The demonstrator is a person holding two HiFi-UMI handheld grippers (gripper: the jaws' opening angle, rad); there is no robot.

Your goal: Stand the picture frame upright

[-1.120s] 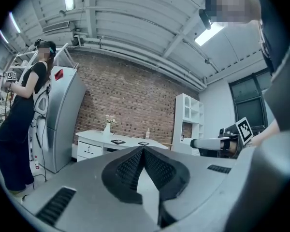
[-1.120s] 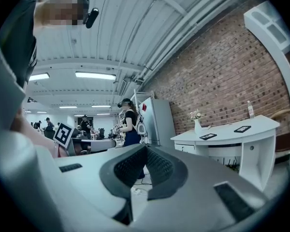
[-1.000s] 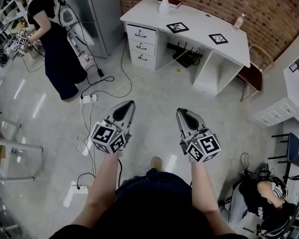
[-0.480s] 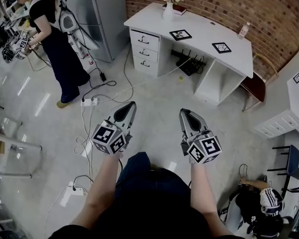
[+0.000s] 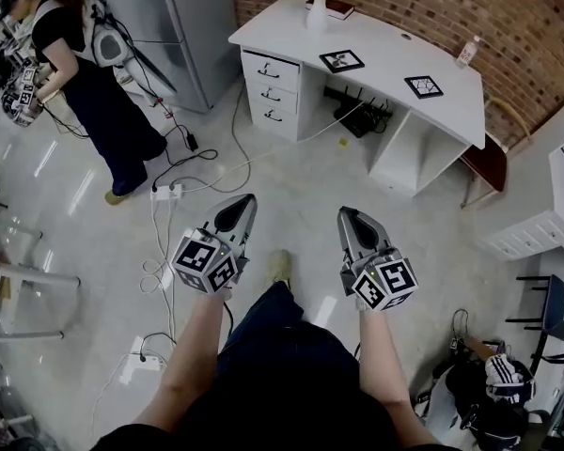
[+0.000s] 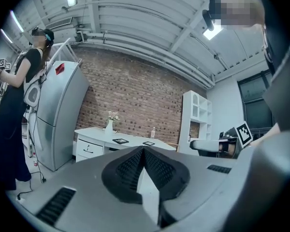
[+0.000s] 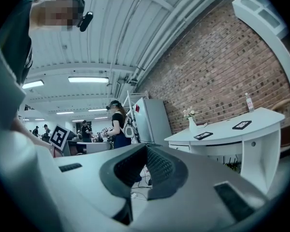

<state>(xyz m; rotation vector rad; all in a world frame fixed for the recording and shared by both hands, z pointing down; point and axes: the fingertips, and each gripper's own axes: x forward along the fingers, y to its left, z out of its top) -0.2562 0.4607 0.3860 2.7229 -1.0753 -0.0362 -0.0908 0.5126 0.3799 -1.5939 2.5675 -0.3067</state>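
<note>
Shoe point(image 5: 279, 266) stepped forward; closed left tool point(image 5: 242, 205), right tool point(image 5: 348, 216) over open floor point(image 5: 301, 181).

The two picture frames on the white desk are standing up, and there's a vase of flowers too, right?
Not standing: the head view shows the left picture frame and the right picture frame lying flat on the white desk. The vase of flowers is there.
</note>
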